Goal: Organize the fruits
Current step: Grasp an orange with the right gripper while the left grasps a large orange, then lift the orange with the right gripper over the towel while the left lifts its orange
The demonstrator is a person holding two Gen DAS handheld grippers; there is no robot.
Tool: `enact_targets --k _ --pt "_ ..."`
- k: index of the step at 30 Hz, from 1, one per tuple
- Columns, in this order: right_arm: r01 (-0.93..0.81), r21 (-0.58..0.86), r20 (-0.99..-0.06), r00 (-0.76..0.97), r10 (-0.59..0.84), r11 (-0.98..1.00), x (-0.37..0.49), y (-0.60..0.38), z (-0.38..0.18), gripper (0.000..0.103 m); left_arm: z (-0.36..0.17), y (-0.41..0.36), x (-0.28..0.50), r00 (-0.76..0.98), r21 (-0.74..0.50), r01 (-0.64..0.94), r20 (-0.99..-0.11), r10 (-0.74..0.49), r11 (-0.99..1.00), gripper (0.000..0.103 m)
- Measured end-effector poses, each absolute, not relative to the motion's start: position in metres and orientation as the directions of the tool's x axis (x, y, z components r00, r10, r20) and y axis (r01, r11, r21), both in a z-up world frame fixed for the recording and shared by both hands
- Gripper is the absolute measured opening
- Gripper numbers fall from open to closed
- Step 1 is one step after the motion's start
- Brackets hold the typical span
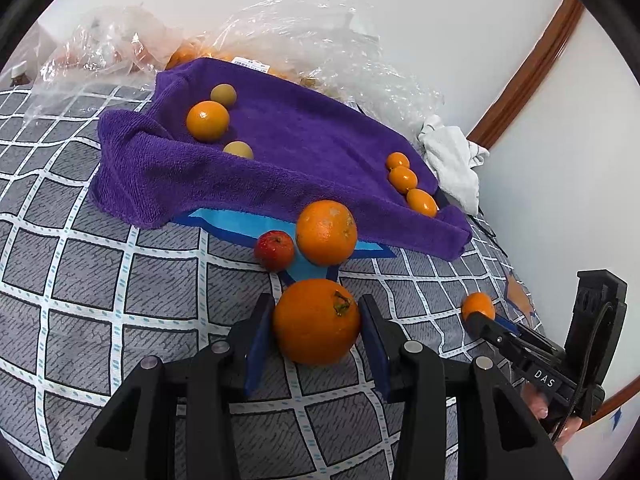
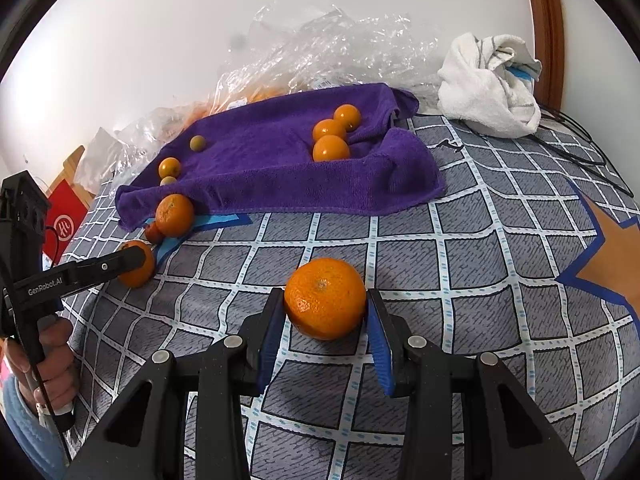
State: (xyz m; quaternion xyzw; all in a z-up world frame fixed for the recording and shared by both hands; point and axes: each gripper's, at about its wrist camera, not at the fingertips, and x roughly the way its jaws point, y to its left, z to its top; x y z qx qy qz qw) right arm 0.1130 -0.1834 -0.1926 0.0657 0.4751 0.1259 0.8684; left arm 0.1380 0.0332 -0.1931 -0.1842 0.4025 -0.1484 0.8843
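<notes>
My left gripper is shut on a large orange with a green stem, low over the bed. My right gripper is shut on a mandarin; it also shows in the left wrist view. A second orange and a small red apple lie just beyond the left gripper, at the edge of a purple towel. On the towel lie three small oranges at the right, and one orange with two yellowish fruits at the left.
Crumpled clear plastic bags with more oranges lie behind the towel by the white wall. A white cloth lies at the back right with black cables. The grey checked bedspread covers the bed. A red bag stands off the left edge.
</notes>
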Motion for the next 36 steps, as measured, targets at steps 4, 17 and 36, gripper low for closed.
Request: enact_targets --k 4,17,36 --pt "-0.153 0.239 -0.81 0.513 0.284 0.959 0.113 -0.184 -0.193 0.04 -0.193 0.034 0.138 0.632 -0.448 0.114 -0.656 -0.413 0.887 0.041" --pt "-0.163 0.252 -0.815 0.495 0.3 0.954 0.114 -0.183 -0.194 0.04 -0.188 0.04 0.136 0.661 -0.48 0.121 -0.614 -0.432 0.869 0.04" --pt "-0.186 0.283 -0.775 0.533 0.338 0.941 0.107 -0.175 -0.162 0.04 -0.135 0.064 0.105 0.703 -0.463 0.07 -0.605 -0.373 0.884 0.04"
